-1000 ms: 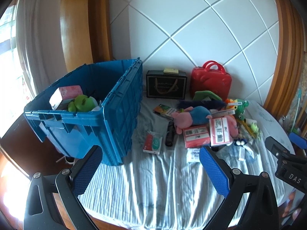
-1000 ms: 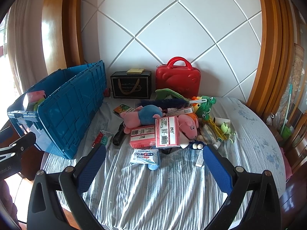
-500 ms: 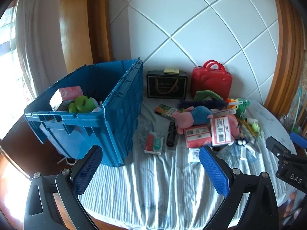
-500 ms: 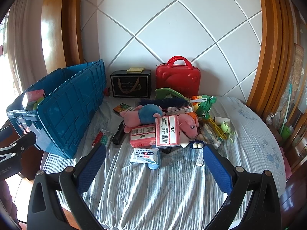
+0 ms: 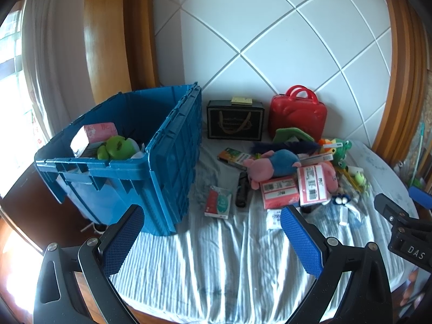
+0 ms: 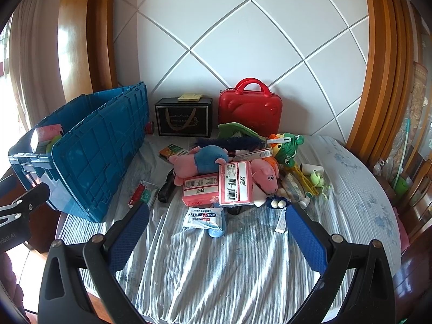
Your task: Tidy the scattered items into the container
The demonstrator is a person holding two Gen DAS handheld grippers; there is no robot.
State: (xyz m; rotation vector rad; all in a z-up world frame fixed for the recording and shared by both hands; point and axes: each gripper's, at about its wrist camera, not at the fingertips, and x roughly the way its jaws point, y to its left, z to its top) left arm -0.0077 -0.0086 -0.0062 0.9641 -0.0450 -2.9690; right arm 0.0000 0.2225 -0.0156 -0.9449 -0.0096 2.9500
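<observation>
Left claw (image 5: 209,217) spread wide, nothing between its blue pads (image 5: 122,239), hovering over the striped cloth (image 5: 216,256). Right claw (image 6: 216,216) likewise spread wide and empty above the same cloth. Ahead and left of the left claw, touching distance from its left pad in the picture: blue crate (image 5: 172,162), lid off, tilted a little, already holding a green plush (image 5: 116,148) and a pink box (image 5: 97,133). Straight ahead between the left claw's pads: flat red-and-teal packet (image 5: 218,202) and, just beside it, a black tube (image 5: 242,190). Ahead and right: the main heap, with a pink-and-blue plush (image 5: 272,163) lying on top of two pink tissue packs (image 5: 280,191), one flat, one stood on edge. From the right claw, heap dead ahead; nearest to it a white wipes pack (image 6: 203,217) with a small blue cap (image 6: 216,232) touching its near edge, both just beyond the gap. Beyond the heap, a second pink plush (image 6: 266,175), a green frog toy (image 6: 289,145), a dark blue feathery brush (image 6: 232,143), and a small green figure (image 6: 316,178) off to the right. Small white tube (image 6: 280,222) just inside the right claw's right pad. Far back against the wall: black gift box (image 6: 184,121) and red case (image 6: 249,114), side by side, upright. Tip of the other claw visible at each view's outer edge.
</observation>
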